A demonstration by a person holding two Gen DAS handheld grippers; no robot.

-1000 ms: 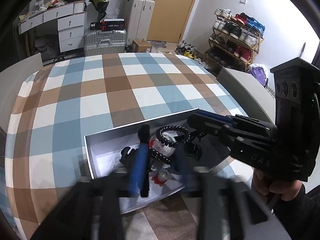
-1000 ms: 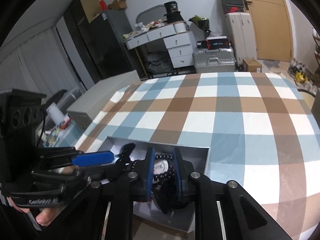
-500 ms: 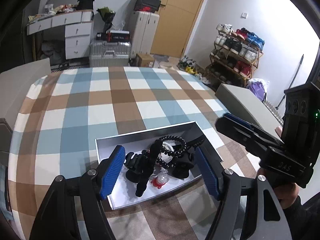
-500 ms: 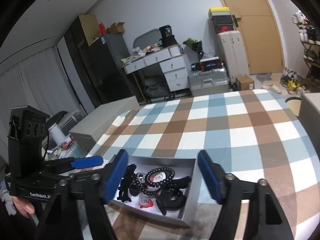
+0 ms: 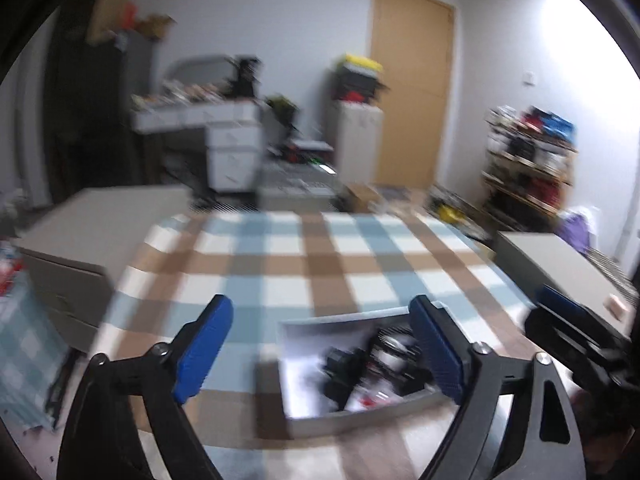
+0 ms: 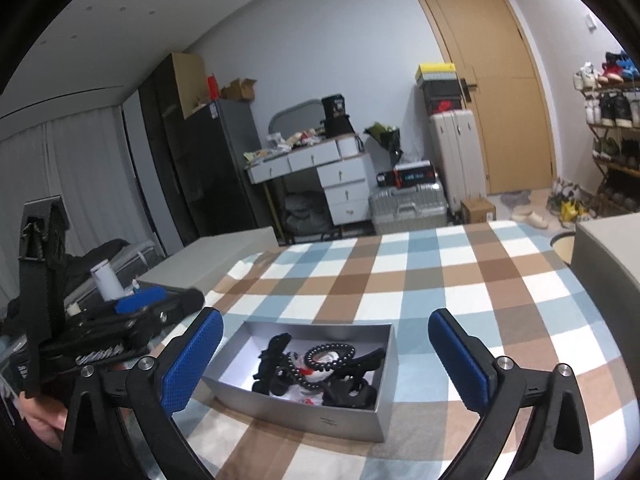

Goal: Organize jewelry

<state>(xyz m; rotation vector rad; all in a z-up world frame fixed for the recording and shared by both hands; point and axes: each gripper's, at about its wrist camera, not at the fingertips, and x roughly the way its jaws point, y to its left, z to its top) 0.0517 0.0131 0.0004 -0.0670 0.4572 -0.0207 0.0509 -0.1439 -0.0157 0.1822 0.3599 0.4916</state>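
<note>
The right gripper [image 6: 326, 360], jaws opening and empty, faces a light, slippery bead bracelet [image 6: 330, 356], best pinched across its loop.

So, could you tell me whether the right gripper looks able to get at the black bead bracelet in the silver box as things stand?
Probably yes. The right gripper is empty, its jaws still opening wide, and the box has no lid. The bead bracelet lies on top of the other pieces, just ahead and below, with nothing across the way.
</note>
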